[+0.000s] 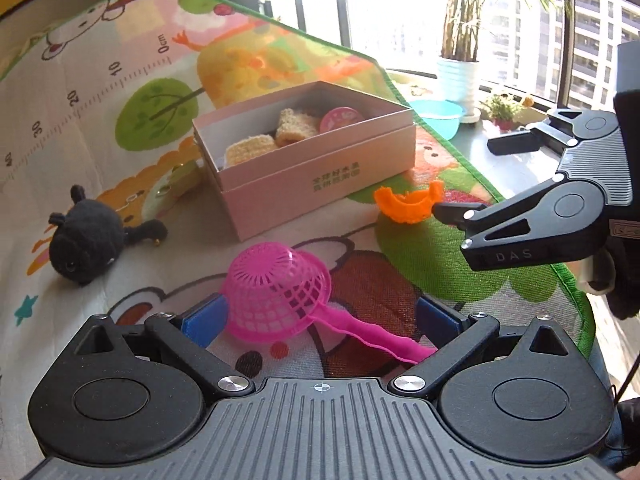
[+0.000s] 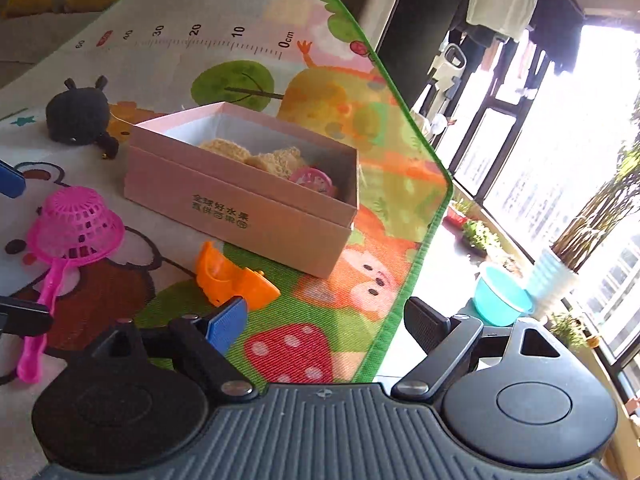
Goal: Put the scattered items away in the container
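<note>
A pink box [image 1: 316,176] stands open on the play mat and holds knitted beige pieces [image 1: 280,132] and a pink round toy [image 1: 340,119]; it also shows in the right wrist view [image 2: 224,216]. A pink toy strainer [image 1: 280,300] lies upside down between the open fingers of my left gripper [image 1: 320,320], not gripped. An orange plastic piece [image 1: 408,206] lies right of the box. My right gripper [image 2: 324,320] is open, its blue finger [image 2: 226,326] just short of the orange piece [image 2: 232,280]. A black plush toy [image 1: 86,246] lies left of the box.
The colourful play mat [image 1: 80,120] ends at a green edge [image 1: 568,304] on the right. Beyond it stand a teal basin [image 1: 440,114], a white plant pot [image 1: 458,80] and small plants by the window. Yellow toys [image 2: 28,2] lie past the mat's far end.
</note>
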Demonstrator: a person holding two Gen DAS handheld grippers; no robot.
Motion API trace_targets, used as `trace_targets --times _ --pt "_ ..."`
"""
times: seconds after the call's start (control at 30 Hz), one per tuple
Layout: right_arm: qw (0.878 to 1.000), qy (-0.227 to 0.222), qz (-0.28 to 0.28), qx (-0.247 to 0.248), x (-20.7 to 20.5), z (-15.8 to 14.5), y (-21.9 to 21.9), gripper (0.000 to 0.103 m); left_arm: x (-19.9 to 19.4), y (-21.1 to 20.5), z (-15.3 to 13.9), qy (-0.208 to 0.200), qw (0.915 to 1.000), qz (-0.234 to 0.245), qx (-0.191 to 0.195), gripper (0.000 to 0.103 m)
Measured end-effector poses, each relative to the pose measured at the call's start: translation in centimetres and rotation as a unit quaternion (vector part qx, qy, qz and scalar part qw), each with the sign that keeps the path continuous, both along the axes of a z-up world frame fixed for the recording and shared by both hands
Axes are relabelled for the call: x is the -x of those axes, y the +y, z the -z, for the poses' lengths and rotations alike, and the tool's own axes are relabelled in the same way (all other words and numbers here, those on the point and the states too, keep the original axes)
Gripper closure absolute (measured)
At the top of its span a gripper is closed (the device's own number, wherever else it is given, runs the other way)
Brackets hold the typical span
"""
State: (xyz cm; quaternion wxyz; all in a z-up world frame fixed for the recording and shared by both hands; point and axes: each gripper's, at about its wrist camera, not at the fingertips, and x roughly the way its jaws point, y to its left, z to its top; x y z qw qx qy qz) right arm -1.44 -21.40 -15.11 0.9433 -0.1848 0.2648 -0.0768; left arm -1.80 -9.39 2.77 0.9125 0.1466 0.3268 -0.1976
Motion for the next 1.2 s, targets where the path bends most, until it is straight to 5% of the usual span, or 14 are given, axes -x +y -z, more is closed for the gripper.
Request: trace_targets --times 0.07,0.23,0.47,0.53,0.6,0.7,0.97,1.2 --pt "1.0 -0.007 0.015 0.007 -0.2 -0.1 -0.6 0.017 0.1 0.0 0.0 0.006 1.0 0.007 0.002 0.001" --pt "0.993 0.004 -0.033 -0.11 0.3 -1.6 -1.5 0.012 -0.4 0.5 0.6 0.026 0.9995 -0.006 0.015 0.001" --pt "0.988 0.037 -0.064 -0.139 -2.2 -0.6 -0.5 0.012 -0.9 1.7 1.1 0.045 0.9981 -0.031 0.028 0.001" --pt "0.984 0.057 -0.072 -0.154 -3.1 -0.1 -0.4 0.016 -0.9 1.9 1.2 0.048 0.9978 -0.034 0.03 0.001" --pt "0.98 0.081 -0.076 -0.163 -3.9 0.3 -0.4 0.037 -0.9 2.0 1.3 0.05 0.9976 -0.035 0.032 0.001" --pt "0.981 0.083 -0.079 -0.155 -3.6 0.5 -0.2 0.051 -0.8 2.1 1.5 0.055 0.9972 -0.038 0.033 0.001" --pt "0.983 0.059 -0.081 -0.156 -1.6 -1.3 -0.2 0.051 -1.4 2.1 1.4 0.057 0.9965 -0.045 0.041 0.001" --pt "0.975 0.053 -0.071 -0.204 -2.1 -1.6 -0.2 0.051 -1.1 0.6 1.1 0.047 0.9982 -0.016 0.034 0.001"
